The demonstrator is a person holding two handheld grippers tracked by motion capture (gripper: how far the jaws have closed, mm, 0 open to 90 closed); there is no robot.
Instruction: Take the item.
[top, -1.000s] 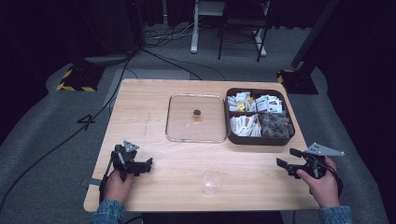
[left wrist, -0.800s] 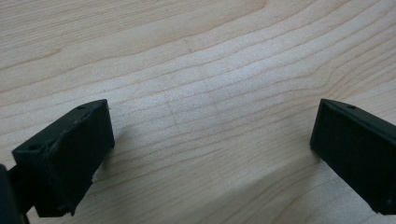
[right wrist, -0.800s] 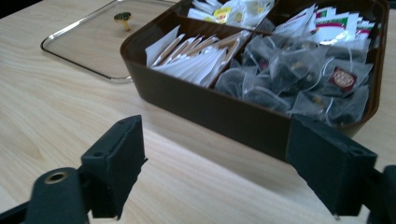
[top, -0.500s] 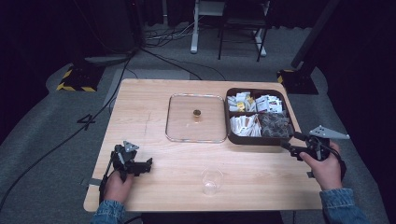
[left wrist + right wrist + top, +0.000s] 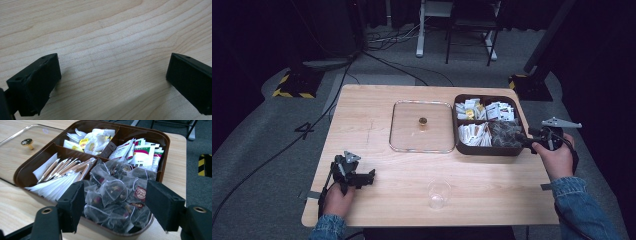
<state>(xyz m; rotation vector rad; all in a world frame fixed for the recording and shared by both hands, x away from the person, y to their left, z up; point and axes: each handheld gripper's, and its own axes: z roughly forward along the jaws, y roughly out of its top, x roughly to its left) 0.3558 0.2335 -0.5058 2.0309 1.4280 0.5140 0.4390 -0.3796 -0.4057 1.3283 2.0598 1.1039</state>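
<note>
Landmark: brown tray [image 5: 460, 142]. Nearest, well left of it, left gripper [image 5: 371, 176] low over bare surface [image 5: 105, 37], fingers [image 5: 37, 82] spread, nothing between. Clear cup [image 5: 438, 193] stands near the front edge, apart from the tray. Right gripper [image 5: 113, 207] at the tray's near right corner, fingers [image 5: 163, 205] apart, just been closing, over the mesh tea bags [image 5: 115, 192], not pinching any. Glass lid [image 5: 422, 126] lies flat touching the tray's left wall.

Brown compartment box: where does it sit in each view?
High view: the brown compartment box lies at the table's right, beside the glass lid.
Left gripper view: bare table wood between the tongs.
Right gripper view: it spans the middle, mesh tea bags nearest.
Shared landmark: the lid's gold knob.
</note>
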